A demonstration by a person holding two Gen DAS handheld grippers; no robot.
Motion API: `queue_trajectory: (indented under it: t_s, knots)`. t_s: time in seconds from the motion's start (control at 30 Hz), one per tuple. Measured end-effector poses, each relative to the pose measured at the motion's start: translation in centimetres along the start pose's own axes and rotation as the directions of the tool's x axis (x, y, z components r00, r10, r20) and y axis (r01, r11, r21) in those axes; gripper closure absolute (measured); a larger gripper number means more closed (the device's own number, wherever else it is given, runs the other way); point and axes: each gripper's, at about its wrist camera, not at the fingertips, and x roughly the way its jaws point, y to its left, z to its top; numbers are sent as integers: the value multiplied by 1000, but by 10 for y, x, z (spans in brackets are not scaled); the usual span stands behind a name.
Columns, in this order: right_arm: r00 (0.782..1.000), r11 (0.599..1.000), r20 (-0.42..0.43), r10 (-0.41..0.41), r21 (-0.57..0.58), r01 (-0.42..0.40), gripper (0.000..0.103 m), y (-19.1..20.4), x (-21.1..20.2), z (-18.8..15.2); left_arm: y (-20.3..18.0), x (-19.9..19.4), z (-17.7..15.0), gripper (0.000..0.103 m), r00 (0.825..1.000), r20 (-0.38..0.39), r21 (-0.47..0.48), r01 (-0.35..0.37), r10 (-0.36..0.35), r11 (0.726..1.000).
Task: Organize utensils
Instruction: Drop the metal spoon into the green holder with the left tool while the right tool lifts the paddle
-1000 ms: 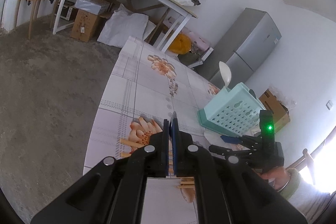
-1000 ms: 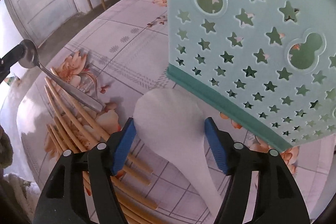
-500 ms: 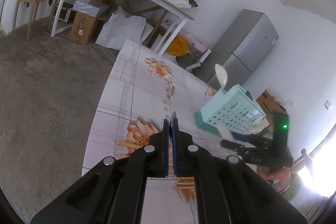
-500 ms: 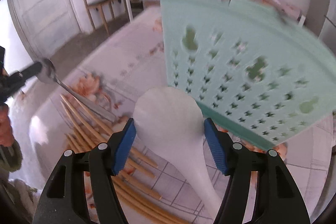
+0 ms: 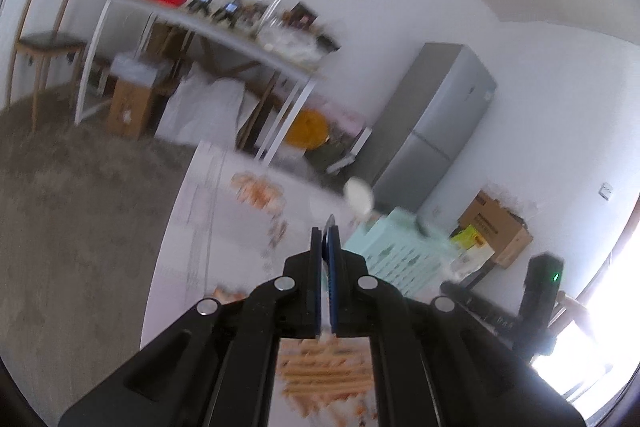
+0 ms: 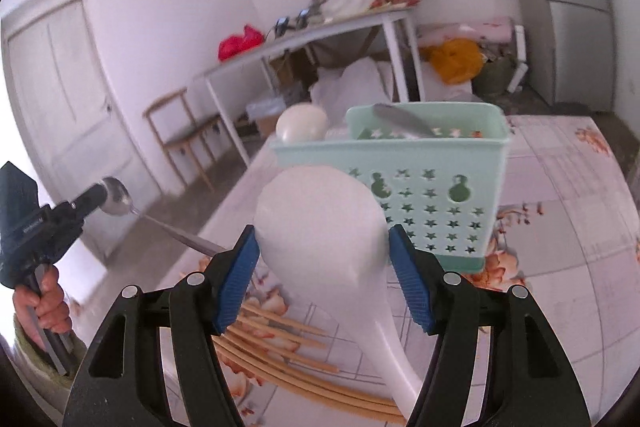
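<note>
Blur softens the left wrist view: the left claw [image 5: 327, 259] is pressed together on a thin metal spoon [image 5: 329, 223], lifted over the desk [image 5: 192, 227] toward the mint basket [image 5: 396, 251]. From the right wrist view, the right claw [image 6: 323, 267] pinches a white rice paddle [image 6: 320, 227] by its broad blade, handle hanging free, probably ready to drop in. Chopsticks [image 6: 288, 359] wait below.

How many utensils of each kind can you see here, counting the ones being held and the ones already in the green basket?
White rice paddles: 2, one held, one in the basket
Metal spoons: 2, one held, one in the basket
Chopsticks: a loose pile on the table, too overlapped to count
Total without chopsticks: 4
</note>
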Motion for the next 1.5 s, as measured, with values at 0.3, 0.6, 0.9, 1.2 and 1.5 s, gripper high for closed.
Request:
queue_trajectory:
  t_s: [0.3,0.6,0.9,1.2,1.5]
  knots:
    - [999,999,54,3,33,-4,41,-13,-13,-1,-68,11,67,101,987,140,165,55,-79,985]
    - [996,996,85,37,81,-44,41,-25,-20,-3,-123,52,97,101,973,209,346,17,-95,938]
    - [993,993,109,45,106,-57,41,-37,-26,-2,-135,117,90,102,985,175,470,-79,-5,879]
    - [992,991,120,42,118,-57,41,-37,-36,-7,-135,165,52,101,992,98,568,-123,82,814]
    - [989,985,139,56,154,-78,41,-45,-45,-6,-127,196,34,99,995,-63,511,-39,83,859]
